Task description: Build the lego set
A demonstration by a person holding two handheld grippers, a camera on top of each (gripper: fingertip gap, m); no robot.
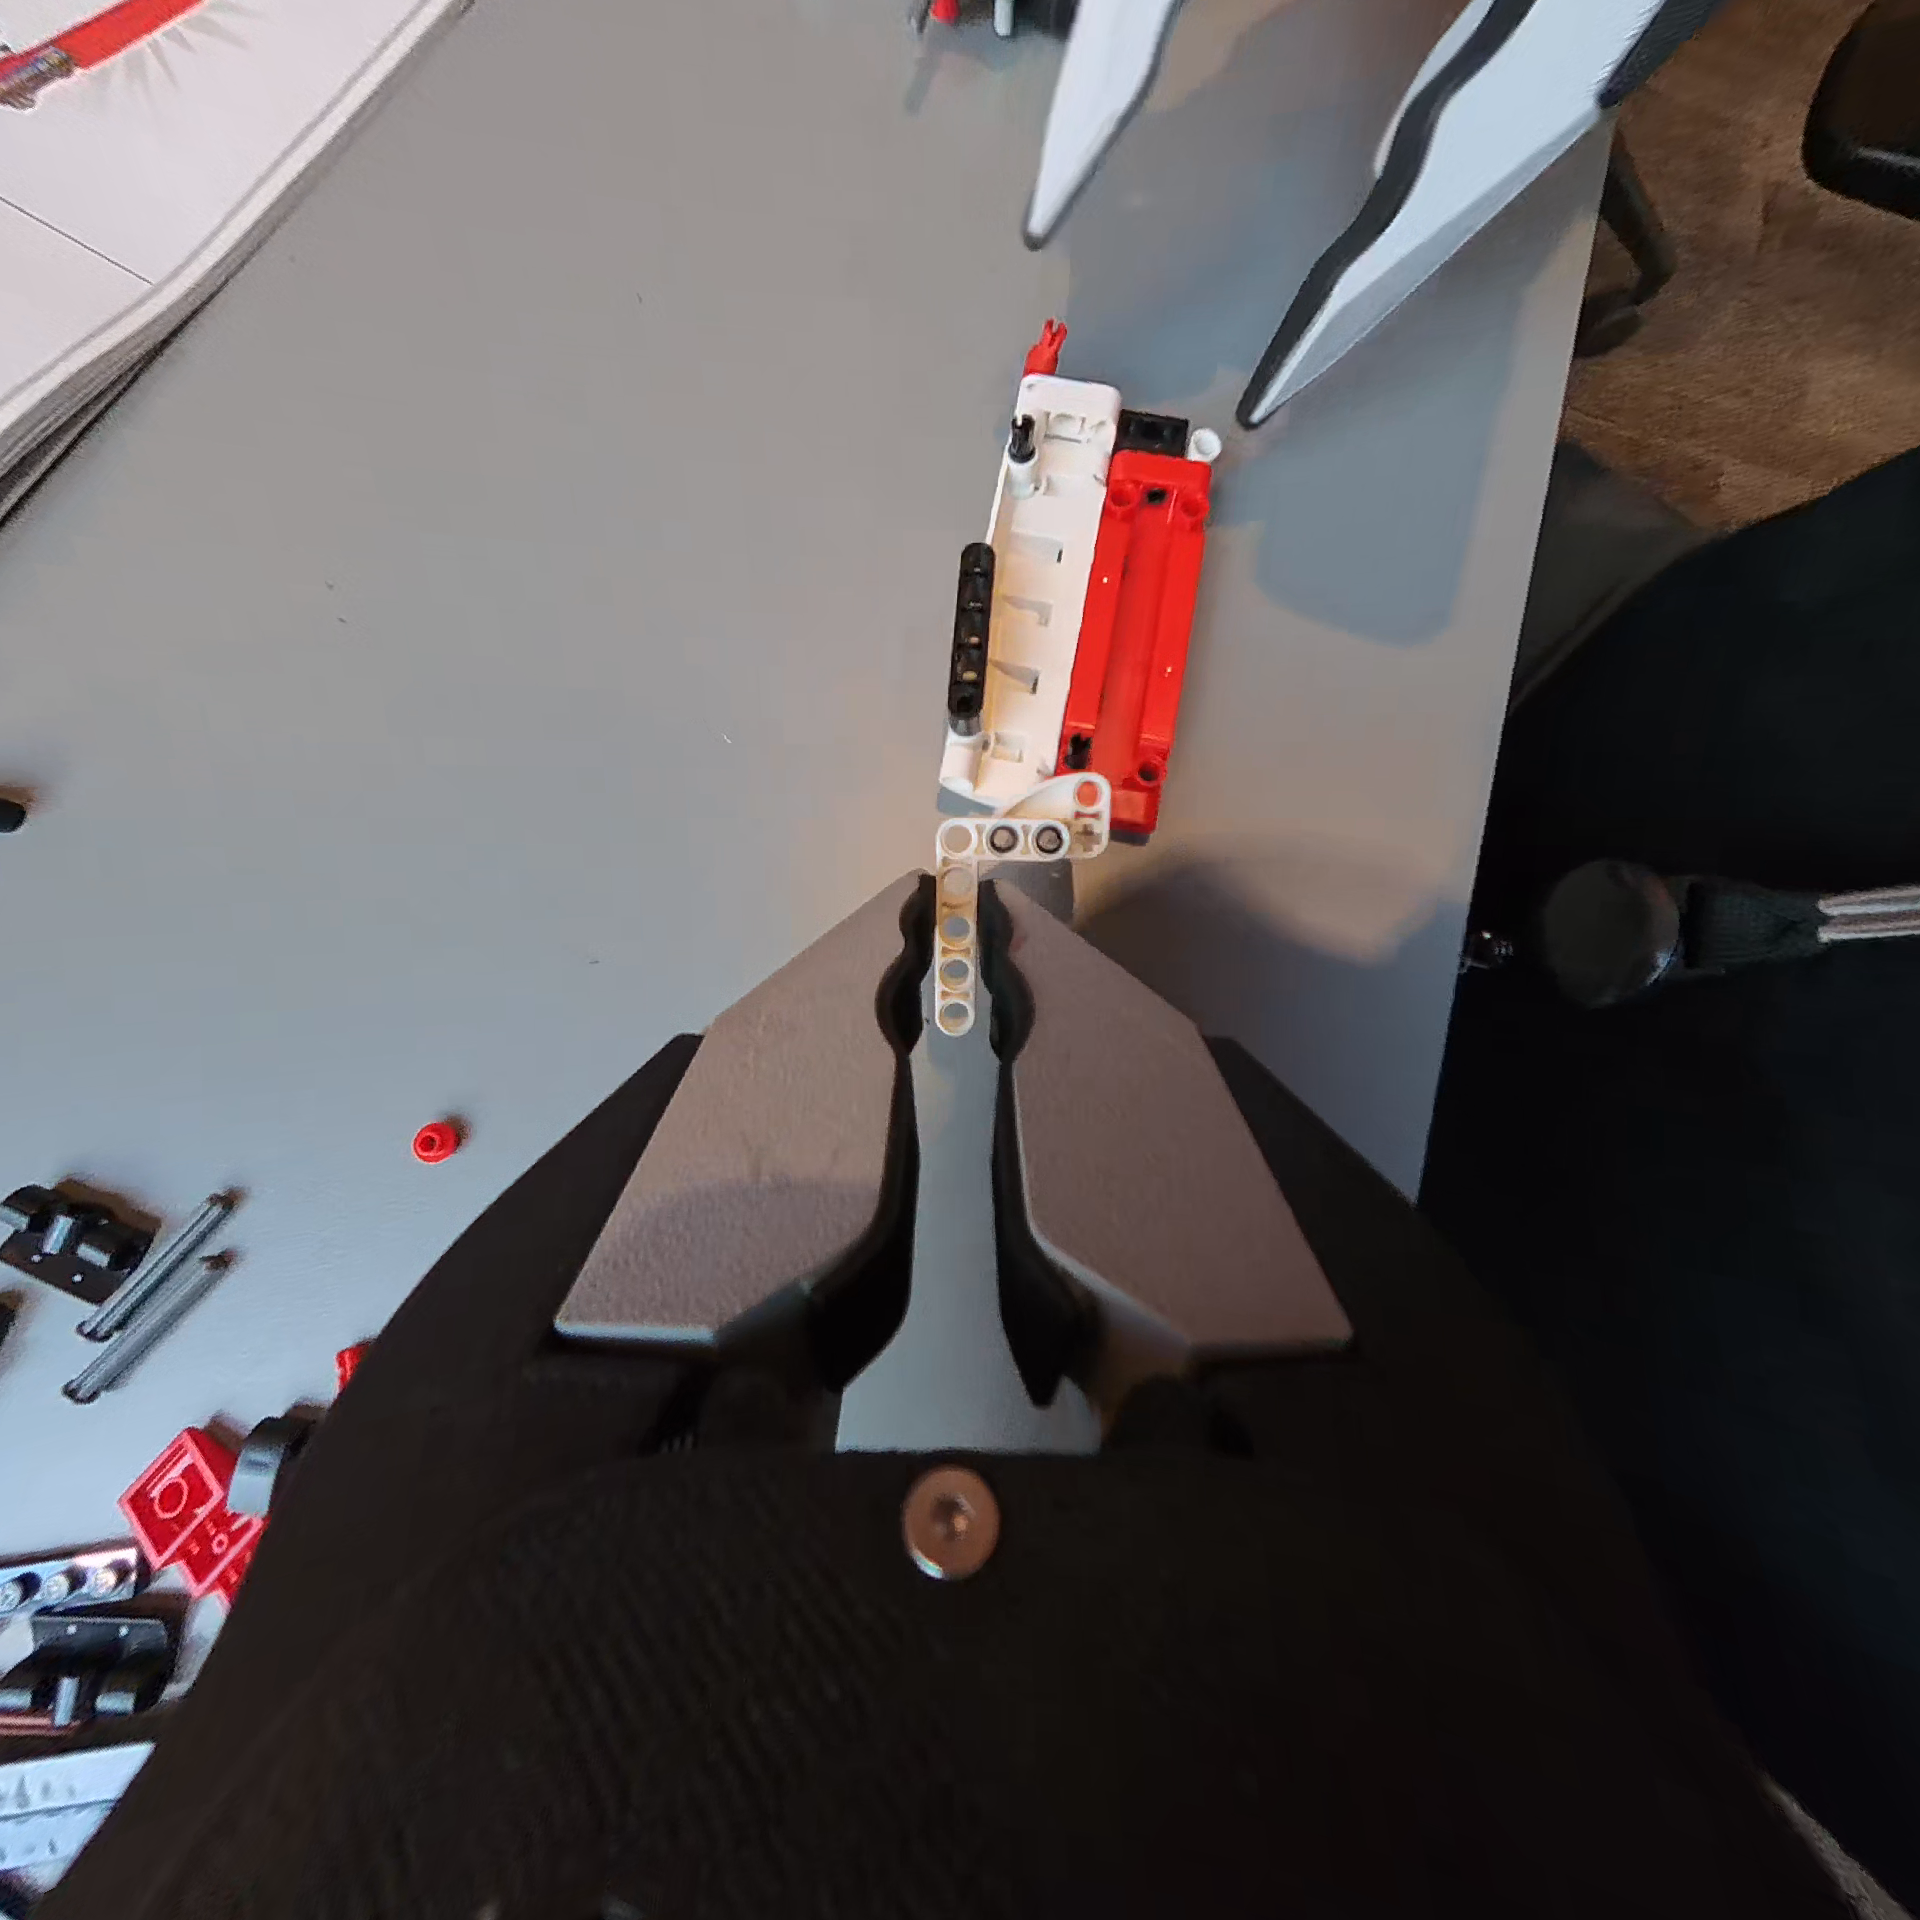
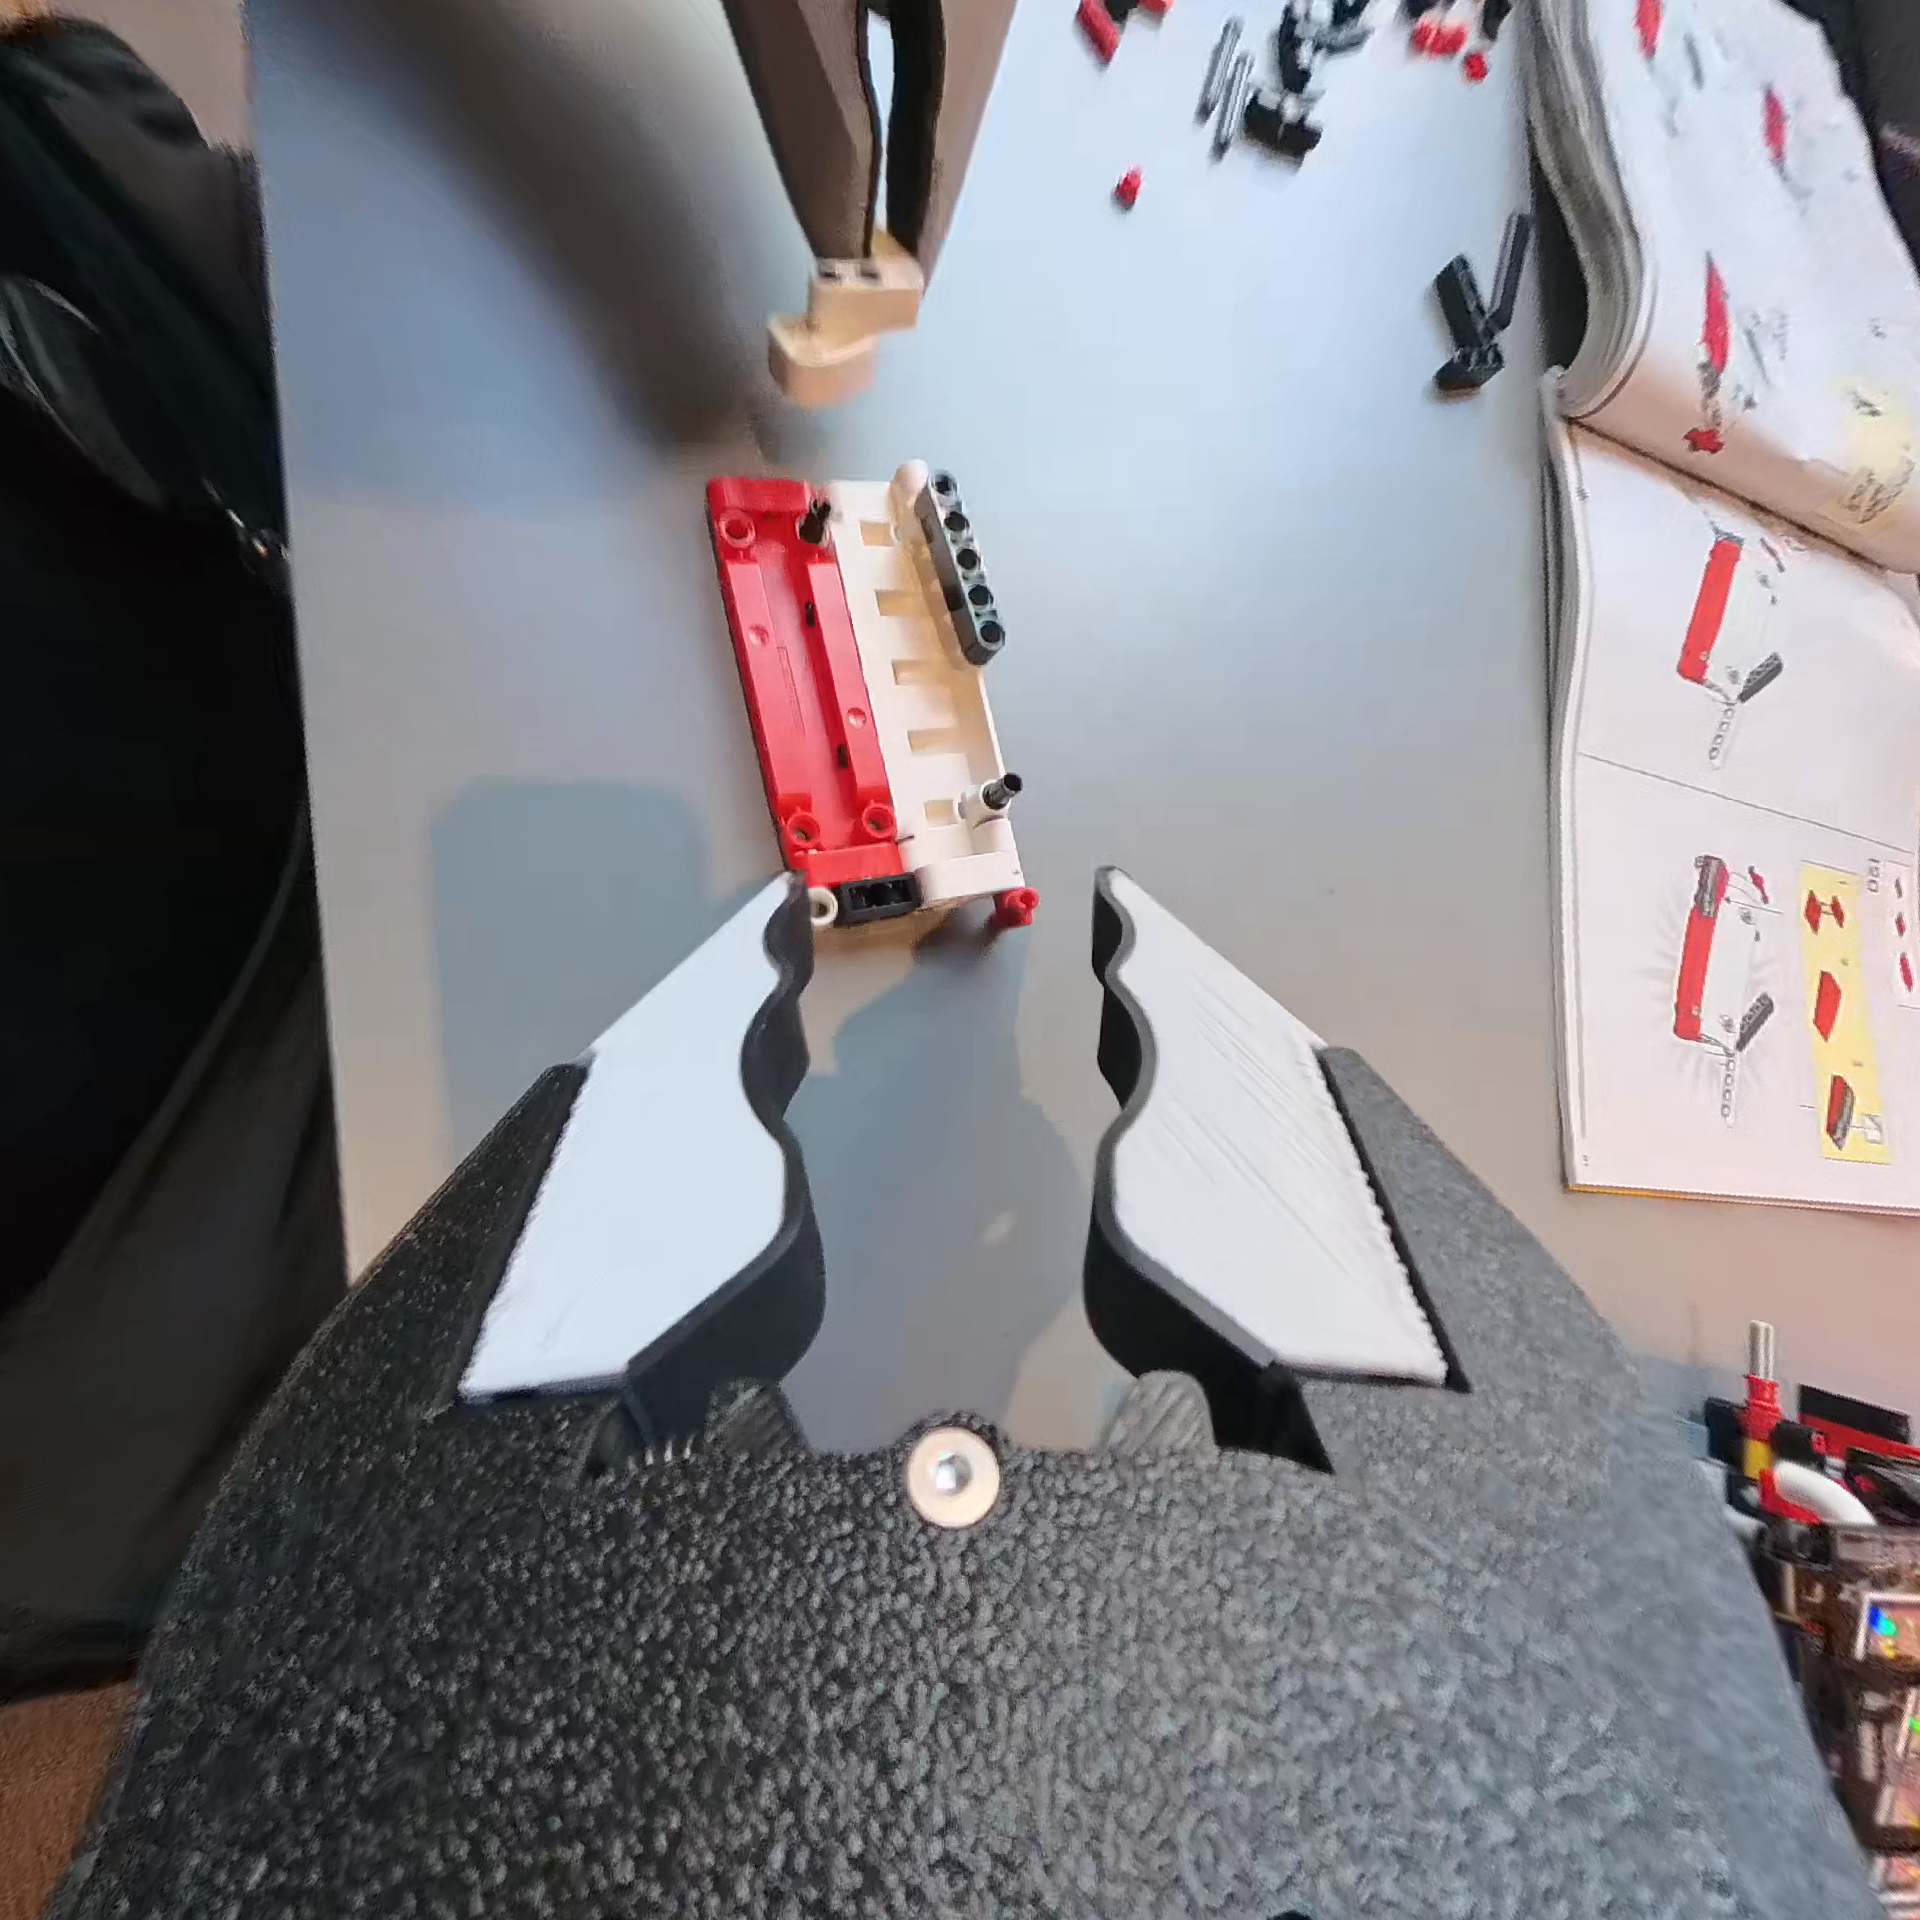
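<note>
Lego assembly (image 1: 1081,613) just ahead of left gripper (image 1: 956,894) clamping white beam (image 1: 958,951), right gripper (image 2: 945,894) spread wide

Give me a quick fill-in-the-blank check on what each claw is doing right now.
The left claw is shut on a ____ perforated L-shaped lego beam.
The right claw is ____ and holds nothing.
The flat lego assembly on the grey table pairs a white panel with a ____ one.

Missing: white; open; red
</note>
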